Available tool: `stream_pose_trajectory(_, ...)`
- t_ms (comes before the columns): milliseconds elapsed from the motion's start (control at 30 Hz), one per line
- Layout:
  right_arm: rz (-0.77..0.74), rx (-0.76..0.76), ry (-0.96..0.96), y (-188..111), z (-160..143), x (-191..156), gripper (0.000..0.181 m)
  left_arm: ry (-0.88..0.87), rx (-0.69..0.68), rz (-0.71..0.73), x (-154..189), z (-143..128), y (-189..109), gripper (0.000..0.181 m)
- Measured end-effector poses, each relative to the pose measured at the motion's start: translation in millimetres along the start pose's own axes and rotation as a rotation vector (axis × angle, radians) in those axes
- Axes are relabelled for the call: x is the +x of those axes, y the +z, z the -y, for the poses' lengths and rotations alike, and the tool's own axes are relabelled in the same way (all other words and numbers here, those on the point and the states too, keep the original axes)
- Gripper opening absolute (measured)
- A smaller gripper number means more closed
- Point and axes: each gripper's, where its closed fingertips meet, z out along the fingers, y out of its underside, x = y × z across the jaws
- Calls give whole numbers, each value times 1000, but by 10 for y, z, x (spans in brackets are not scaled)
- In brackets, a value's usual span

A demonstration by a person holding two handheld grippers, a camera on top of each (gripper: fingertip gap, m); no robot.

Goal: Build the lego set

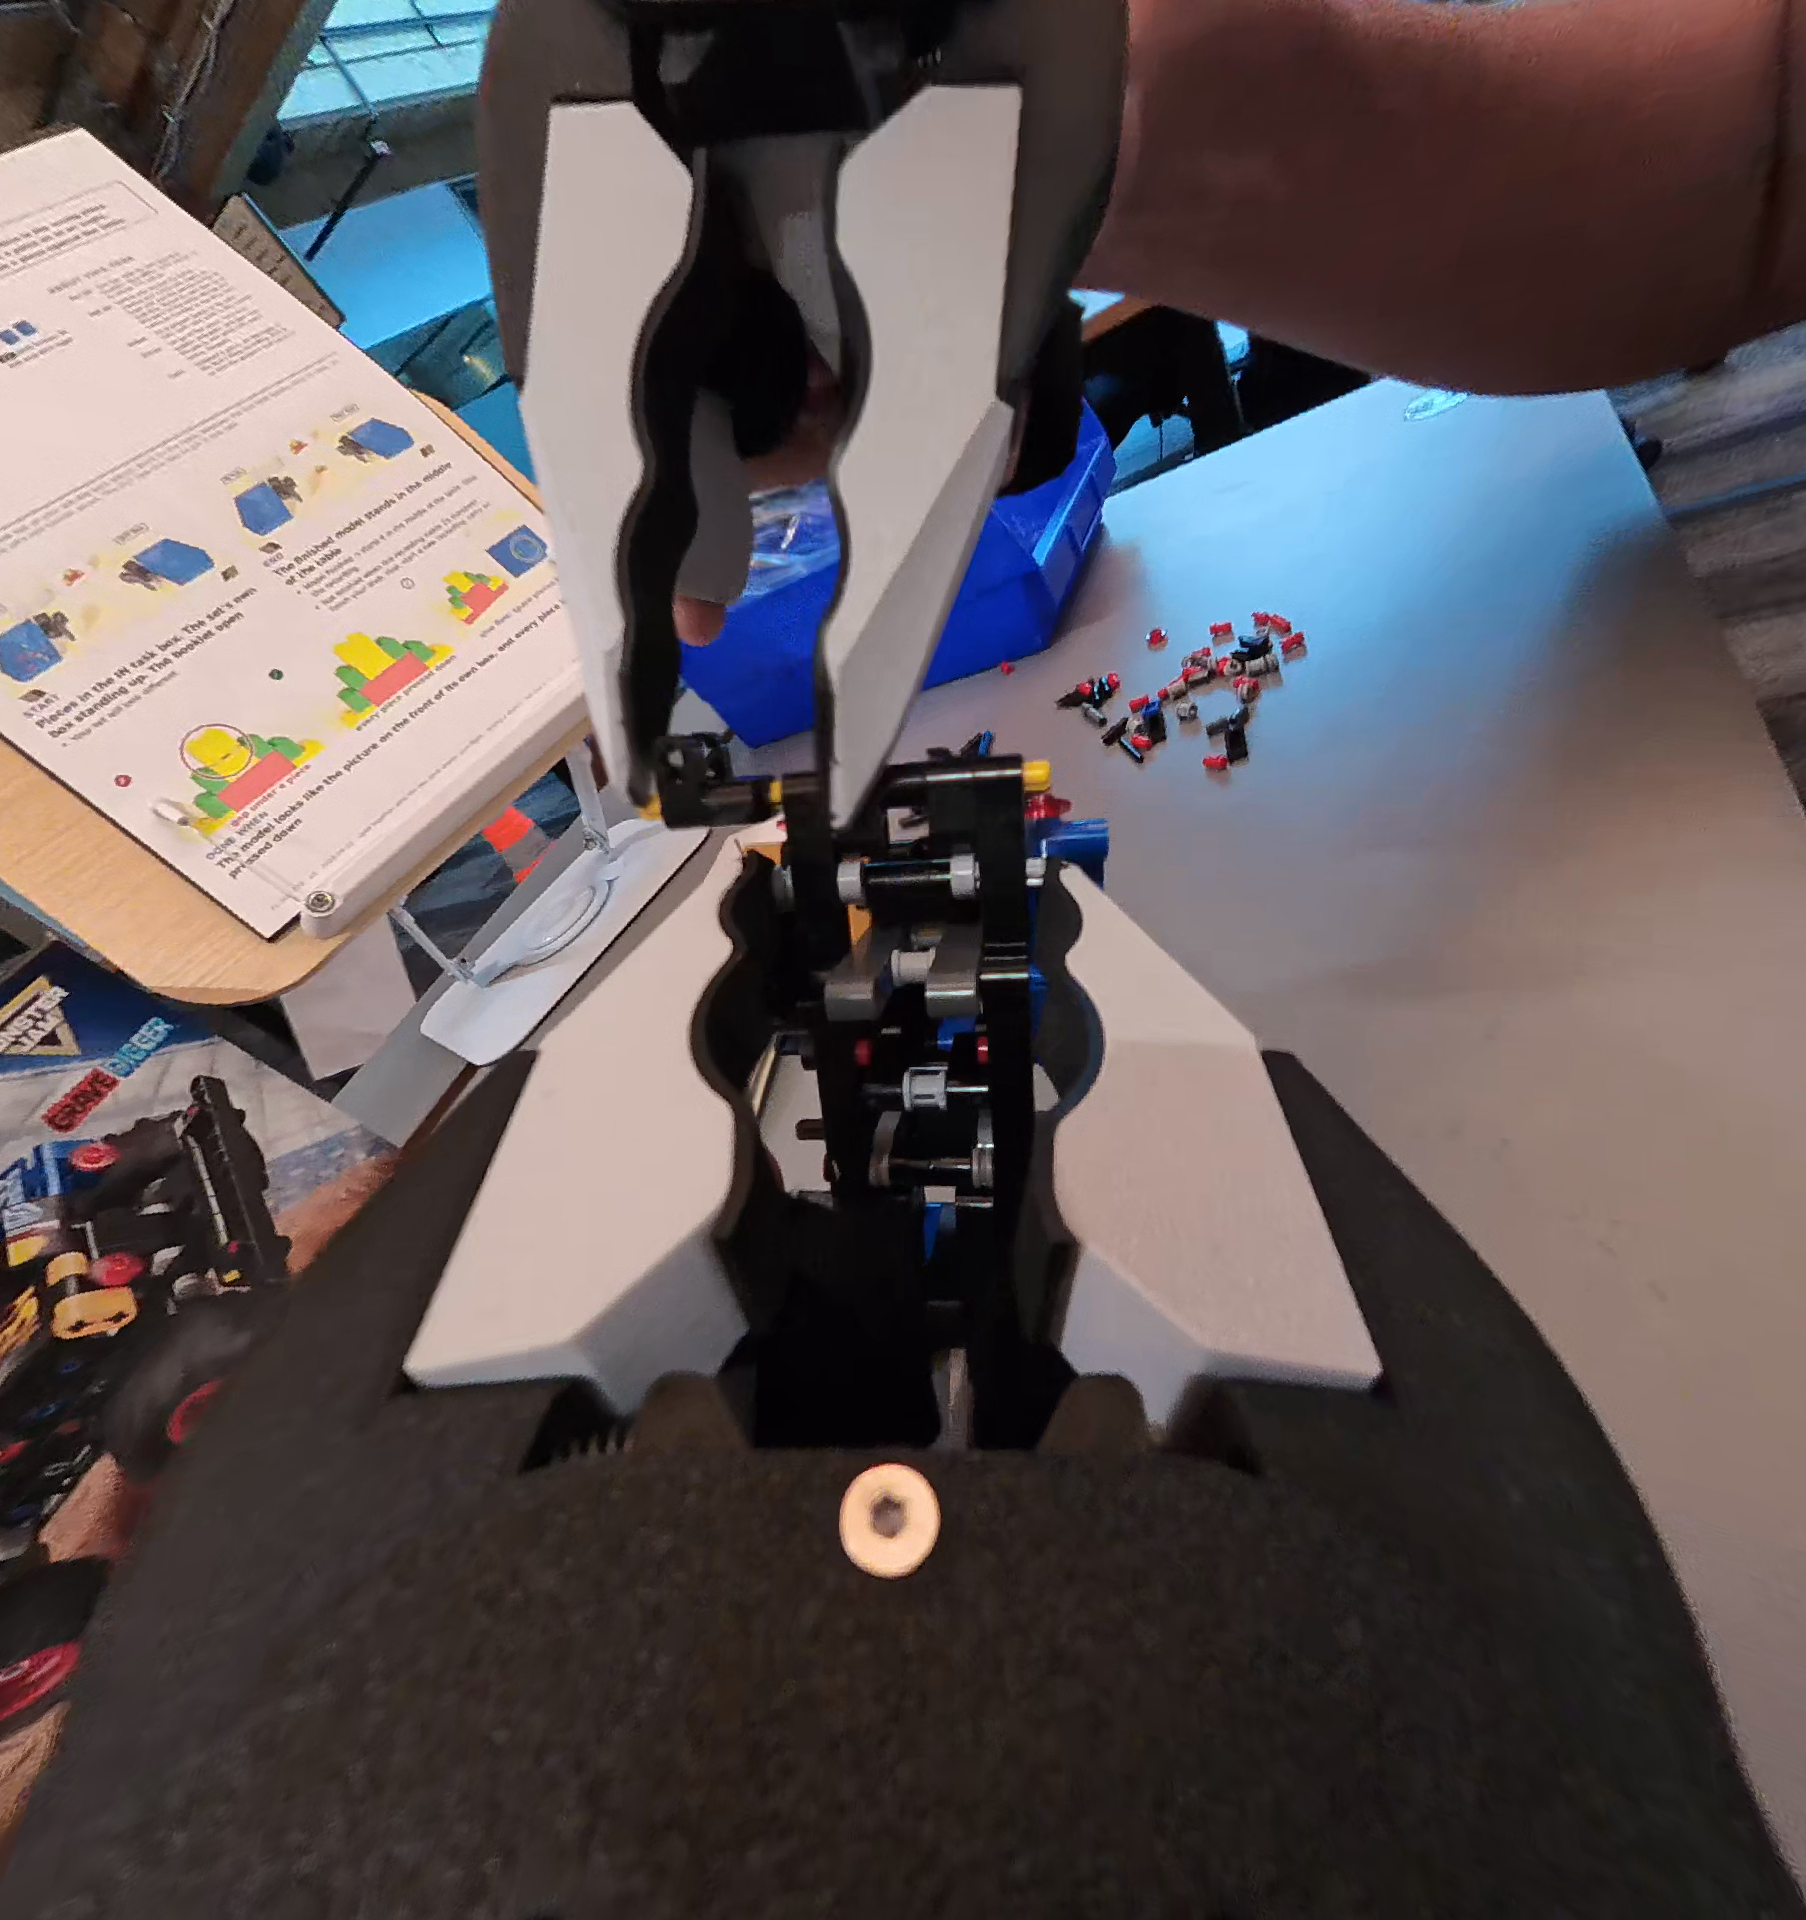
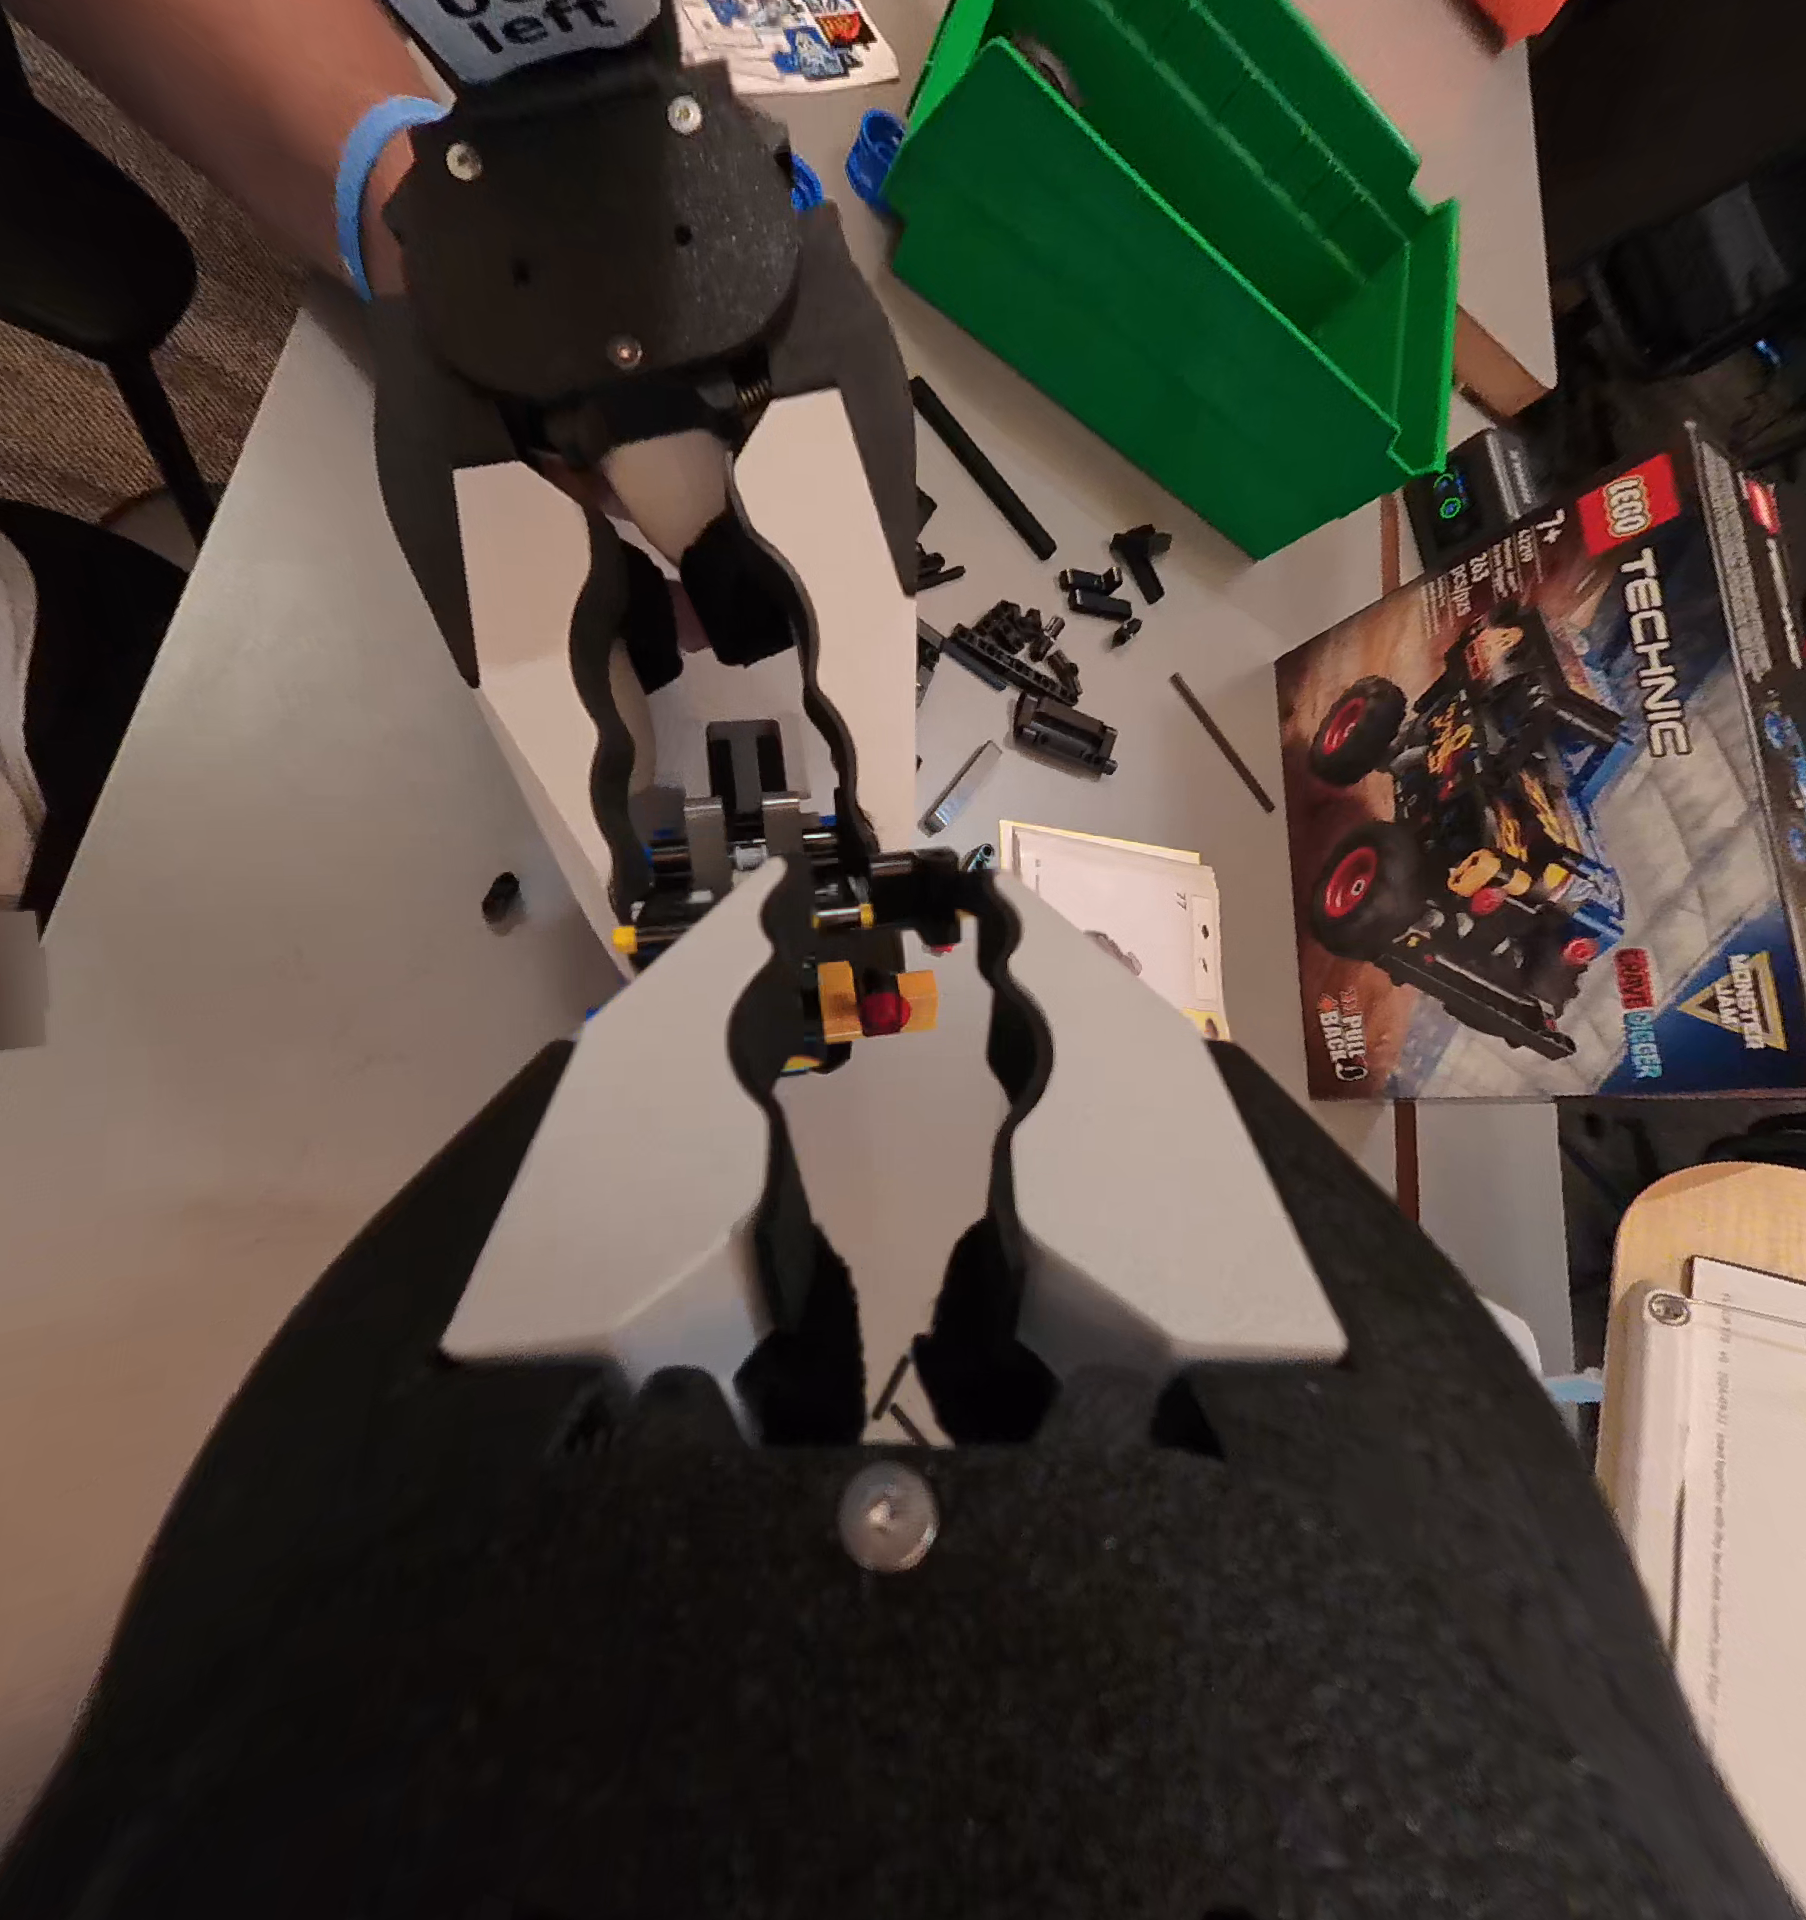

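- Between the fingers of the left gripper (image 1: 891, 904) sits the partly built lego model (image 1: 920, 997), a black frame with grey pins, blue parts and yellow ends, clamped at its sides and held up off the white table (image 1: 1450, 935).
- Coming from the opposite side, the right gripper (image 1: 743, 790) meets the far top end of the model; its tips close on a small black piece (image 1: 696, 784) with a yellow pin that sits at the model's top edge.
- Seen from the right wrist camera, the right gripper (image 2: 883, 883) has its tips pinched on that black end of the model (image 2: 857, 935), with a yellow block bearing a red stud just below, inside the gap between the fingers.
- Facing it, the left gripper (image 2: 733, 831) grips the model's other end.
- Beyond the left gripper's tips and to the right, a scatter of small red, black and grey parts (image 1: 1190, 681) lies on the table; a blue bin (image 1: 982, 613) stands behind the right gripper.
- Left of the left gripper, an instruction sheet (image 1: 203, 540) rests tilted on a stand.
- Right of the right gripper lie the set's box (image 2: 1564, 800), a green bin (image 2: 1169, 281), loose black parts (image 2: 1044, 644) and an open booklet (image 2: 1117, 904).
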Motion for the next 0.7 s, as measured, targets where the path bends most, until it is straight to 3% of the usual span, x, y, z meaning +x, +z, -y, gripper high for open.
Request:
stream_pose_trajectory(33,-7,3,-13,10,-12,-10,32,15,-11,0,12,-11,3,48)
stream_pose_trajectory(267,-61,6,-55,57,-78,-35,19,87,-60,5,77,-51,43,48)
stream_pose_trajectory(700,-60,8,-26,52,-100,-33,17,39,-85,9,52,-64,72,48)
